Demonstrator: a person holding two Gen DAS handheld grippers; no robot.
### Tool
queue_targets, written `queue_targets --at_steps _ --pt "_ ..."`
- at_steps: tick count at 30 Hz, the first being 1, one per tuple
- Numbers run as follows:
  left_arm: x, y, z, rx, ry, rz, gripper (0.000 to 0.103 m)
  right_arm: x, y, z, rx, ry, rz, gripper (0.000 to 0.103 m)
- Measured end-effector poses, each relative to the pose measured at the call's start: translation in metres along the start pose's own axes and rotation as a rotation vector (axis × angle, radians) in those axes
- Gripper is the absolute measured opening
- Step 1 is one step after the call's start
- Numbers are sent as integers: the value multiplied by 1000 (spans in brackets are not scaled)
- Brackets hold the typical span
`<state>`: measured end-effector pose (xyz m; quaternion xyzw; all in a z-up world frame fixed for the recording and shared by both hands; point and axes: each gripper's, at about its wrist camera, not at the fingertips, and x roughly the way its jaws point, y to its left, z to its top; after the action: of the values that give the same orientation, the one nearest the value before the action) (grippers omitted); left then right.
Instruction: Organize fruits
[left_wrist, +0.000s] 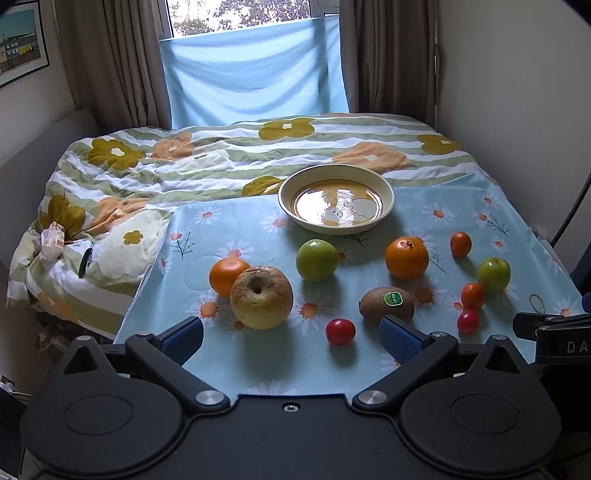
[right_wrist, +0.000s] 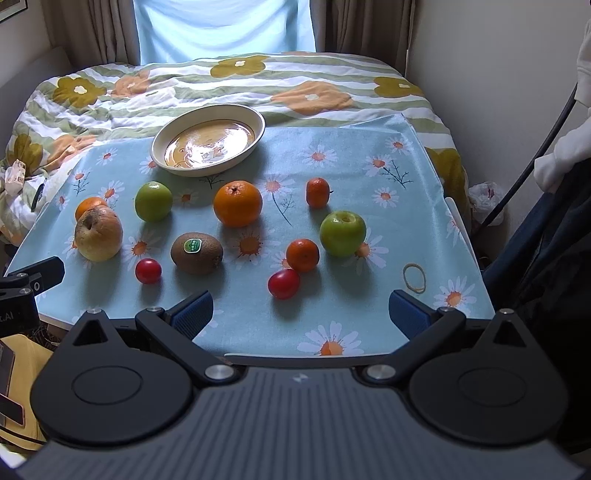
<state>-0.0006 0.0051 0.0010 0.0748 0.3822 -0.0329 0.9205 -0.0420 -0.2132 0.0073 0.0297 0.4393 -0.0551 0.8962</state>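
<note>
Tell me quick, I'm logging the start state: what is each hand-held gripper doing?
Left hand-held gripper: open, holding nothing.
Right hand-held gripper: open, holding nothing.

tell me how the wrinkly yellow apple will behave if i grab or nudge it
The wrinkly yellow apple has shrivelled, cracked skin near the stem pit, so it is probably soft and may bruise under a hard squeeze. It is round and rests on smooth cloth, so a nudge would likely roll it, perhaps into the orange right behind it. It is the largest fruit here, so likely the heaviest.
</note>
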Motion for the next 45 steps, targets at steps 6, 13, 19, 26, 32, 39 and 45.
queue_targets --at_steps 6,13,19,26,32,39,45 --pt "-1 1 -1 0 -4 1 103 0 2 -1 -2 0 0 103" --pt "-4 2 1 -6 -18 5 103 0 2 -1 -3 0 0 103" --pt "-5 3 2 -5 -23 7 103 -1 5 -2 -1 -4 -1 103" --pt "-5 3 1 -7 -29 11 103 -2 8 -2 -2 -3 1 103" --pt "-5 4 1 -10 -27 10 103 0 10 1 3 1 6 103" --pt "-4 8 2 -12 -25 13 103 2 11 3 1 2 8 103" --pt "-3 10 4 -14 -26 14 103 5 15 9 -7 3 11 103"
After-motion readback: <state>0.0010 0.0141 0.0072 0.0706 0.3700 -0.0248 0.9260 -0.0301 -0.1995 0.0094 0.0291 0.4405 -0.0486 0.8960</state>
